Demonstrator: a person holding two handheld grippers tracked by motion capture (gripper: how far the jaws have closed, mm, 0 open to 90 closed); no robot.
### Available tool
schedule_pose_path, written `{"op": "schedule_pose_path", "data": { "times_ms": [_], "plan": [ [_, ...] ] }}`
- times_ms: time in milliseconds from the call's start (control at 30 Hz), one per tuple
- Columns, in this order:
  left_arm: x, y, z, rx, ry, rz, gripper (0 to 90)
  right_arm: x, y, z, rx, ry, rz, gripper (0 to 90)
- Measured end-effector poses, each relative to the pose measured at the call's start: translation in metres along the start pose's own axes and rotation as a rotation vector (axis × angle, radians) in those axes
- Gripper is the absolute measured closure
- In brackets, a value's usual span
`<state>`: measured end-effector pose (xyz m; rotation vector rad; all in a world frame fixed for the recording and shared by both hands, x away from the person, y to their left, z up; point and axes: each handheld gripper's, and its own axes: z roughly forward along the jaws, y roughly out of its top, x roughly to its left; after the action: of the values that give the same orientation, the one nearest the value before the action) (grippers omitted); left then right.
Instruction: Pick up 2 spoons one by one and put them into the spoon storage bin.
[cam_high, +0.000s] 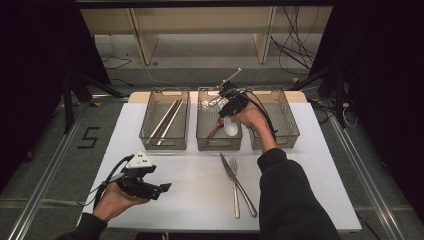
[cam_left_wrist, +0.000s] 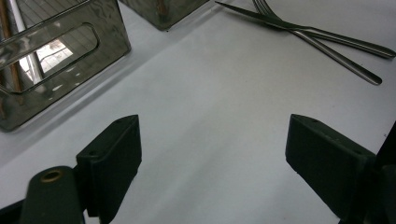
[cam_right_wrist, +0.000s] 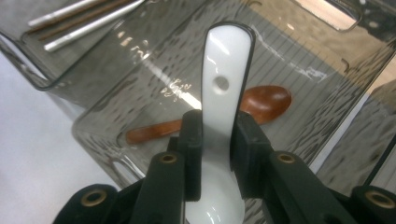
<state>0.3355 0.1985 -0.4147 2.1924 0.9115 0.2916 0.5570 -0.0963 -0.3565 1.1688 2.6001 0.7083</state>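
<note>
Jaws of the right gripper (cam_right_wrist: 215, 140) are clamped on a white spoon (cam_right_wrist: 223, 93), held above the middle bin (cam_high: 218, 142), where a brown spoon (cam_right_wrist: 261, 103) lies. Left gripper (cam_left_wrist: 212, 149) jaws are spread wide over the bare table (cam_left_wrist: 224, 84).

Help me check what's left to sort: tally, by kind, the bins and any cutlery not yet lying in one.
Bins: 3 (left bin, middle bin, right bin)
Knife: 1
Fork: 1
White spoon, held in the right gripper: 1
Total: 6
</note>
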Motion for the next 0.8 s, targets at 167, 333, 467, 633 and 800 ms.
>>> {"op": "schedule_pose_path", "data": {
  "times_ms": [167, 333, 467, 633, 800],
  "plan": [
    [0.0, -0.001, 0.001, 0.001, 0.002, 0.0, 18.1, -0.001, -0.004, 0.008, 0.03, -0.013, 0.019, 60.7],
    [0.001, -0.001, 0.001, 0.004, 0.006, -0.001, 17.9, 0.0, -0.008, -0.003, 0.022, -0.024, 0.024, 51.0],
    [0.001, -0.001, 0.001, 0.005, 0.008, -0.004, 17.5, 0.005, -0.021, -0.017, -0.012, -0.01, 0.006, 45.5],
    [0.001, -0.001, 0.002, 0.008, 0.015, -0.004, 17.2, 0.014, -0.043, -0.034, -0.033, 0.011, -0.013, 40.1],
    [0.0, 0.0, 0.002, 0.007, 0.019, -0.007, 16.9, 0.028, -0.069, -0.047, -0.058, 0.035, -0.038, 37.1]
  ]
}}
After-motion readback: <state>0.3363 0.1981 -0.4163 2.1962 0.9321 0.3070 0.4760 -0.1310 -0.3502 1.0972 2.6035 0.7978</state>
